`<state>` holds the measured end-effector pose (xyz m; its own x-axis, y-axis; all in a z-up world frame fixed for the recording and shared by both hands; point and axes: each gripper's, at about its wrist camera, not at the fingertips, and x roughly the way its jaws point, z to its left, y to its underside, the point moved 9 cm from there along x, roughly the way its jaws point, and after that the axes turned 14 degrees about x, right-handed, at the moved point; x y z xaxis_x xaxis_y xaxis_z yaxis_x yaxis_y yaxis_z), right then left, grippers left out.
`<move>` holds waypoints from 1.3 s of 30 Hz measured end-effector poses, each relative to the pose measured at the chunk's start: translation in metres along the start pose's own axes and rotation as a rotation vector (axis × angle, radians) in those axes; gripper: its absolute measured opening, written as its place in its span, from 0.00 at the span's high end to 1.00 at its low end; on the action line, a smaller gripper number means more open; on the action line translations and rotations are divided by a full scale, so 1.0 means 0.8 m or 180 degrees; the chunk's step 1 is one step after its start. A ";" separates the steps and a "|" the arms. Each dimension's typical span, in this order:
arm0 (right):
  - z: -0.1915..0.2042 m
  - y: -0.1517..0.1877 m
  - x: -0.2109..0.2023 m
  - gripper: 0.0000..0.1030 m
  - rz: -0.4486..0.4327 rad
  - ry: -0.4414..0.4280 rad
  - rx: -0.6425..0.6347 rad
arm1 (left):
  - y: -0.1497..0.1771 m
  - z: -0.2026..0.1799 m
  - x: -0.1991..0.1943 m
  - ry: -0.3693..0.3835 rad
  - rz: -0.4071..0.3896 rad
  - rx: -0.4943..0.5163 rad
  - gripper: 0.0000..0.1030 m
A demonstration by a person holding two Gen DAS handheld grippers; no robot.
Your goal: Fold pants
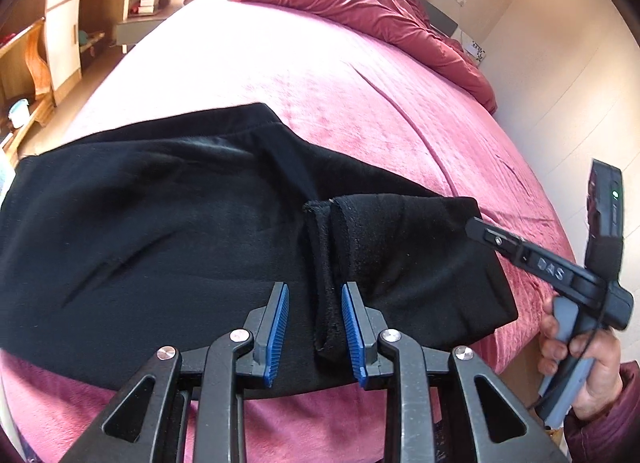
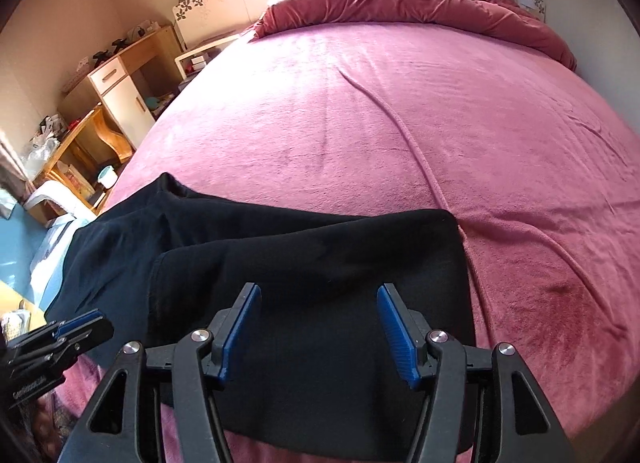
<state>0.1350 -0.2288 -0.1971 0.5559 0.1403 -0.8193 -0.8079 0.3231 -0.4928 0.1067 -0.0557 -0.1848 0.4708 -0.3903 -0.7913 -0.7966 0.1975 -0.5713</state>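
pants: black pants lie flat across the near part of the bed, on its pink blanket, one layer already doubled over at the right end
folded edge: cuff or hem edges stand up as a raised ridge where the upper layer ends, loose and slightly curled
left gripper: left gripper hovers over that ridge, fingers parted and released, nothing pinched; the ridge sits between them but the pads do not press it
right gripper: right gripper hangs over the doubled end of the cloth, fingers spread wide, empty
hand: a person's hand grips the right tool's handle at the bed's right edge
risk, layers: judged – a pinch at the ridge may catch only the top layer, so the lower one drags and the fold skews
risk, drape: the left end of the pants reaches the bed's edge; a pull toward the right could bunch it, a slack one could let it slide off
risk, blanket: plush blanket may be nipped along with the cloth
writing: raised letters on the right tool's finger read roughly "DAS"; white lettering on the left tool's side, seen from the right wrist, is too blurred to read
lamp: a small green light glows on the right tool's body
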 end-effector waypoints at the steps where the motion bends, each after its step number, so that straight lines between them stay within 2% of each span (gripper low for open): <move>1: 0.007 0.007 -0.004 0.41 0.0015 -0.0036 -0.0032 | 0.000 0.003 -0.004 -0.0045 -0.0022 0.0000 0.73; 4: 0.028 0.031 -0.010 0.41 0.0123 -0.0188 -0.0091 | 0.001 0.011 -0.014 -0.0128 -0.0085 0.0002 0.73; 8: 0.058 0.066 -0.008 0.52 0.0325 -0.0371 -0.0193 | 0.002 0.022 -0.028 -0.0181 -0.0141 -0.0055 0.73; 11: 0.078 0.085 -0.002 0.52 0.0448 -0.0456 -0.0287 | 0.003 0.027 -0.033 -0.0198 -0.0174 -0.0102 0.73; 16: 0.093 0.100 0.017 0.52 0.0533 -0.0359 -0.0455 | 0.007 0.038 -0.045 -0.0223 -0.0224 -0.0166 0.73; 19: 0.087 0.104 0.038 0.52 0.0608 -0.0184 -0.0494 | 0.011 0.044 -0.047 -0.0227 -0.0224 -0.0217 0.73; 20: 0.087 0.105 0.043 0.55 0.0644 -0.0170 -0.0504 | 0.012 0.046 -0.047 -0.0232 -0.0223 -0.0235 0.73; 21: 0.086 0.107 0.049 0.66 0.0671 -0.0137 -0.0524 | 0.013 0.049 -0.048 -0.0235 -0.0225 -0.0253 0.73; 25: 0.093 0.107 0.063 0.80 0.0693 -0.0134 -0.0623 | 0.017 0.056 -0.049 -0.0244 -0.0226 -0.0312 0.73; 26: 0.096 0.106 0.065 0.88 0.0688 -0.0143 -0.0640 | 0.017 0.058 -0.049 -0.0243 -0.0229 -0.0327 0.73; 28: 0.100 0.104 0.070 0.93 0.0683 -0.0135 -0.0671 | 0.018 0.060 -0.050 -0.0245 -0.0230 -0.0348 0.73; 36: 0.108 0.101 0.090 0.95 0.0750 -0.0141 -0.0614 | 0.023 0.066 -0.053 -0.0235 -0.0238 -0.0426 0.73; 39: 0.107 0.096 0.094 0.94 0.0745 -0.0206 -0.0521 | 0.027 0.081 -0.057 -0.0243 -0.0240 -0.0580 0.72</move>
<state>0.1318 -0.1137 -0.2716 0.3578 0.2542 -0.8985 -0.9335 0.1205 -0.3376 0.0929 0.0250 -0.1751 0.5536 -0.3272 -0.7658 -0.8101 0.0017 -0.5863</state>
